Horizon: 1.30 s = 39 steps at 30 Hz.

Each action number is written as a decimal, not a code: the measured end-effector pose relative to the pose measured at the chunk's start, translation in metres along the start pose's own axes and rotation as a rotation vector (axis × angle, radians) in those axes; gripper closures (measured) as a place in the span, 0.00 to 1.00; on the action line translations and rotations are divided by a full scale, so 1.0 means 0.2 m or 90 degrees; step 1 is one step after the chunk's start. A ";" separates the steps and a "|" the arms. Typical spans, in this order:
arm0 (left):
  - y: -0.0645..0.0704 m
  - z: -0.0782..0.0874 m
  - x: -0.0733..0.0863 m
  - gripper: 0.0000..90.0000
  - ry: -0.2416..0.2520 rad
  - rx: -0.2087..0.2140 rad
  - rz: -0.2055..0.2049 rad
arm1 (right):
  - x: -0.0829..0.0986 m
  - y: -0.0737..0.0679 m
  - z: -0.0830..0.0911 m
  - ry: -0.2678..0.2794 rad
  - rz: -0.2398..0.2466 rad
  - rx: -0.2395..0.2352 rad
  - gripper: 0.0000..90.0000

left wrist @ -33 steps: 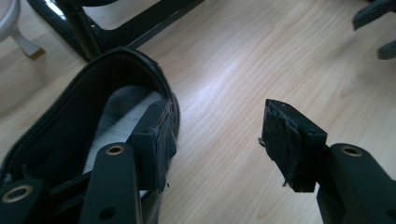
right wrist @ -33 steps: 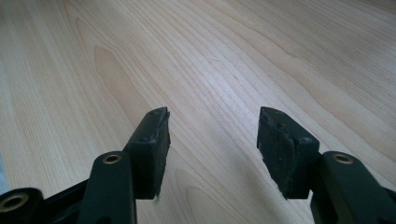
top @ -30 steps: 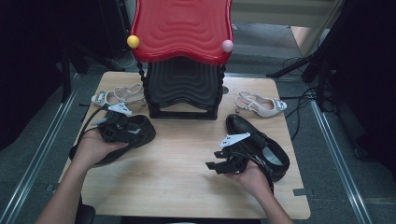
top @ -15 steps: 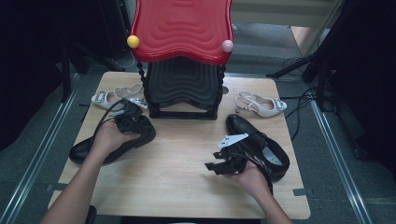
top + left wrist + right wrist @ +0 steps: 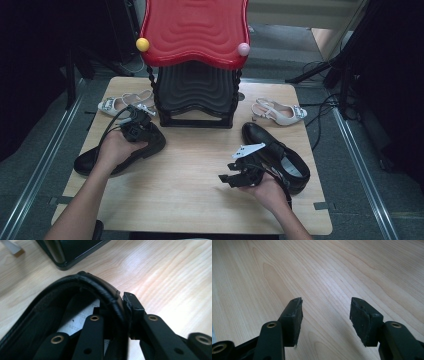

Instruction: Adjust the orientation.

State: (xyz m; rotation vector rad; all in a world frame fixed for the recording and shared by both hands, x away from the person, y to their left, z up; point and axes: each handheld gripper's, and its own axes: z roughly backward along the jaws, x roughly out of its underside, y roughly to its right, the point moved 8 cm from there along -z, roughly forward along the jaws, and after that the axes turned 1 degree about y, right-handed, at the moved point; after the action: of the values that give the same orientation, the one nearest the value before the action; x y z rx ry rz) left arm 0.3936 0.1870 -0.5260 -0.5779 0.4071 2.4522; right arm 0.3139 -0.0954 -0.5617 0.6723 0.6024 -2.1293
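Over the last second the left gripper [image 5: 136, 127] has slid from the middle left of the high view up toward the stand's base, dragging the clamped black shoe [image 5: 120, 152] with it.

Table [image 5: 200, 185]: pale wood, visible grain, smooth satin sheen; left black shoe [image 5: 150, 145]: leather-like, collar [image 5: 105, 290] finely creased, slight gloss, paper-looking insole label inside; right black shoe [image 5: 280, 150]: glossy polished upper; left gripper [image 5: 123, 307] and right gripper [image 5: 325, 315]: matt black plastic, brass-coloured rivets, rough worn pads [image 5: 359, 312]; rack top [image 5: 195, 30]: glossy red plastic, rippled; sandals [image 5: 280, 111]: pale, shiny.
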 end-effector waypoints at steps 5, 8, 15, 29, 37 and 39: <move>0.05 0.14 0.02 0.91 0.036 0.031 0.005 | 0.00 0.01 0.01 0.005 -0.001 0.000 0.50; 0.09 0.20 0.01 0.92 0.048 0.040 -0.012 | -0.01 0.00 0.01 0.006 -0.001 -0.001 0.50; 0.27 0.29 -0.07 0.93 0.098 0.095 -0.045 | -0.01 0.01 0.02 0.012 -0.006 0.001 0.49; 0.75 0.13 -0.23 0.93 0.042 0.165 -0.116 | -0.05 0.08 0.15 0.063 -0.034 0.009 0.50; 0.95 -0.09 -0.29 0.93 0.000 0.149 -0.162 | -0.04 0.17 0.22 0.081 -0.059 0.048 0.50; 0.97 -0.17 -0.29 0.93 -0.016 0.148 -0.161 | -0.04 0.18 0.22 0.084 -0.059 0.052 0.50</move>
State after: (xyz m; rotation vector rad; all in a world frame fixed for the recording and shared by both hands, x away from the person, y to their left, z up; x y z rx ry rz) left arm 0.3298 -0.0056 -0.4975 -0.4685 0.5639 2.1334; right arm 0.3355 -0.1397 -0.5306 0.8503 0.6316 -2.2173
